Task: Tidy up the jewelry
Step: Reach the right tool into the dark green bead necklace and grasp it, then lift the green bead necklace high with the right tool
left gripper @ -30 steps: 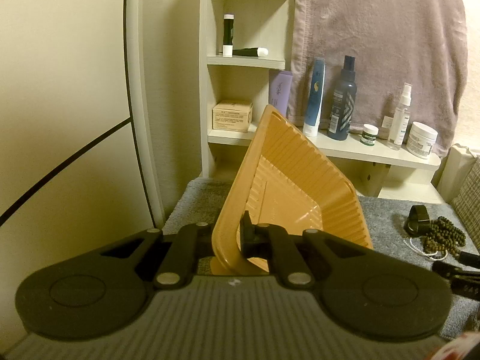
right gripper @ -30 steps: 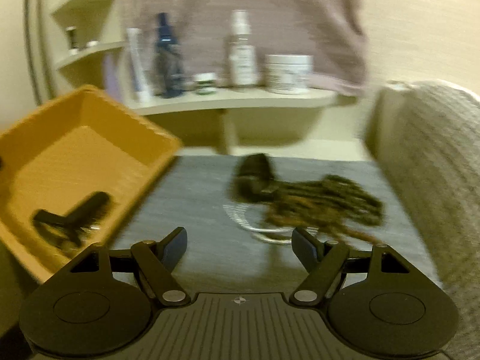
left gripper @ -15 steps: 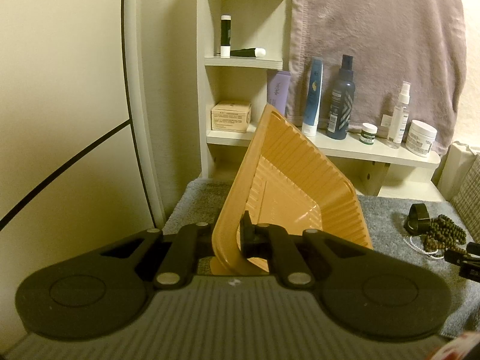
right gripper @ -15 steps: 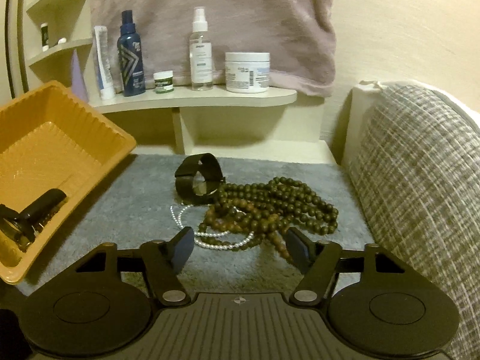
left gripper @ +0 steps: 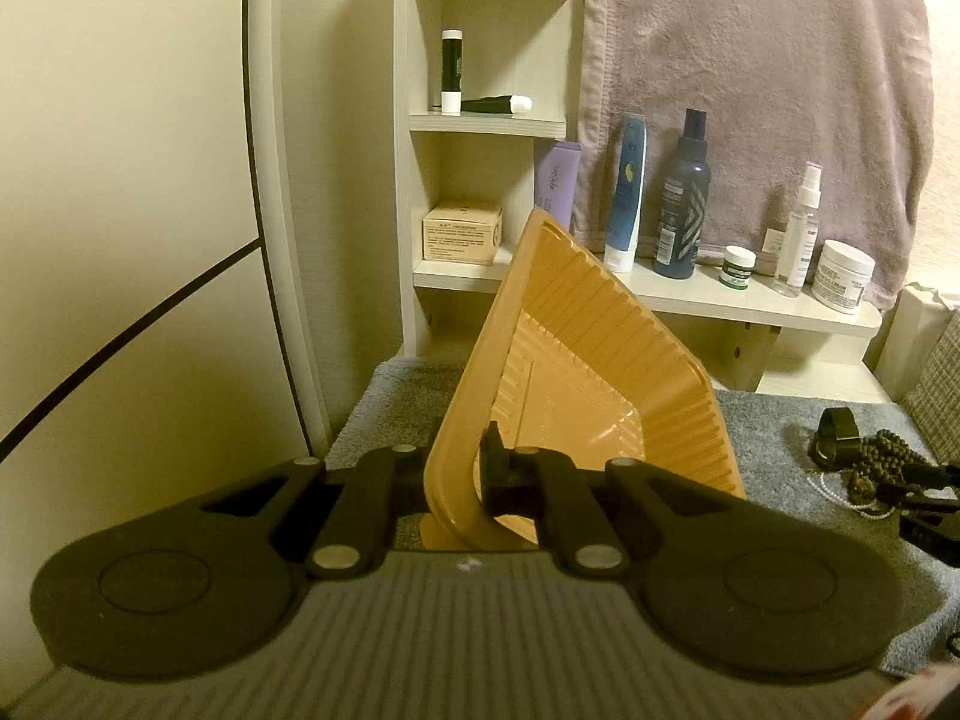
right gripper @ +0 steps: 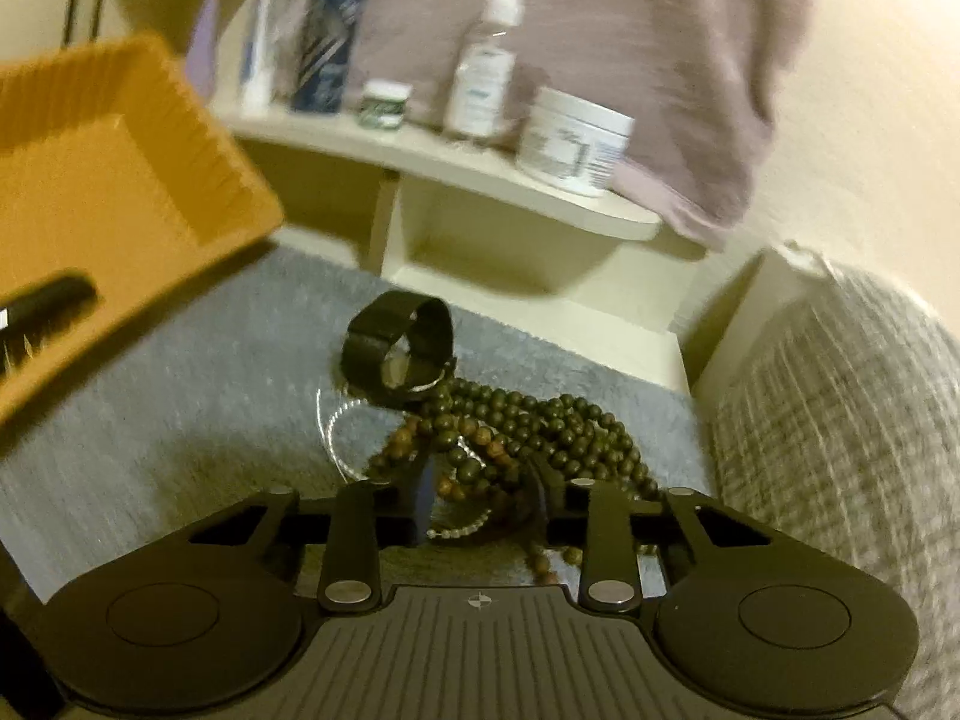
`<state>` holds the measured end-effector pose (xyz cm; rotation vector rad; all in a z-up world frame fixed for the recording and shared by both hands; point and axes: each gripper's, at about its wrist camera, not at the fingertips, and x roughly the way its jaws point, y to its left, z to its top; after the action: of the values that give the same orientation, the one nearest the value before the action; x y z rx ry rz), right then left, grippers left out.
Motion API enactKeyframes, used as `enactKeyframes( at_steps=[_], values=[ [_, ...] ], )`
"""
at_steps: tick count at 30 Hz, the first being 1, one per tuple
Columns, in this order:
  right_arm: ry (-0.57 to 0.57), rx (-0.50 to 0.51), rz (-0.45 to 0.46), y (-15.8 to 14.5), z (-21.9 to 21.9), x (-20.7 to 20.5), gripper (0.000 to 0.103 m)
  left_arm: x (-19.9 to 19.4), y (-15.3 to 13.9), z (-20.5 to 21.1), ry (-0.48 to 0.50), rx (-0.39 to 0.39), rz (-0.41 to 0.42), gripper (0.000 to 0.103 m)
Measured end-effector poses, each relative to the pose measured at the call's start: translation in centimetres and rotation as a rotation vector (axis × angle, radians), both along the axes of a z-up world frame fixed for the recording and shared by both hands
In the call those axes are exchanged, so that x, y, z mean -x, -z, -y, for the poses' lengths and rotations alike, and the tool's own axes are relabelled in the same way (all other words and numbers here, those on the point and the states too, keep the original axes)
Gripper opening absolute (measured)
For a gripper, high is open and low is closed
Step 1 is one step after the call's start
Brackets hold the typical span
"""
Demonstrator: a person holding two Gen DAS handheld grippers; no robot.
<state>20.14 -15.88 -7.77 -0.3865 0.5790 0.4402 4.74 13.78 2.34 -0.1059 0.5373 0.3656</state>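
One orange tray (left gripper: 591,360), tilted with its far corner raised, is clamped at its near rim by the left gripper (left gripper: 456,480), while the right gripper (right gripper: 480,495) has narrowed around one heap of brown beads (right gripper: 528,438) (grip uncertain) beside one black watch (right gripper: 399,354) on the grey mat (right gripper: 180,414).
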Motion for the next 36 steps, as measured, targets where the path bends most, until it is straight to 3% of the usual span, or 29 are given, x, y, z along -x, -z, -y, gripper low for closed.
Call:
enactKeyframes(
  at_steps=[4, 10, 15, 36],
  values=[
    [-0.076, 0.107, 0.041, 0.4, -0.6, 0.4, 0.007, 0.0, 0.0, -0.1, -0.001, 0.001, 0.000, 0.007],
    [-0.095, 0.141, 0.095, -0.6, 0.0, 1.1, 0.006, 0.1, 0.0, -0.1, 0.000, 0.001, 0.000, 0.007],
    [-0.104, 0.177, 0.193, -2.9, 0.7, 1.6, 0.006, 0.1, 0.1, -0.1, 0.000, 0.001, -0.001, 0.007],
    [-0.155, 0.312, 0.575, -15.2, 4.5, 1.9, 0.006, 0.0, 0.1, 0.0, 0.002, -0.007, -0.001, 0.007]
  ],
)
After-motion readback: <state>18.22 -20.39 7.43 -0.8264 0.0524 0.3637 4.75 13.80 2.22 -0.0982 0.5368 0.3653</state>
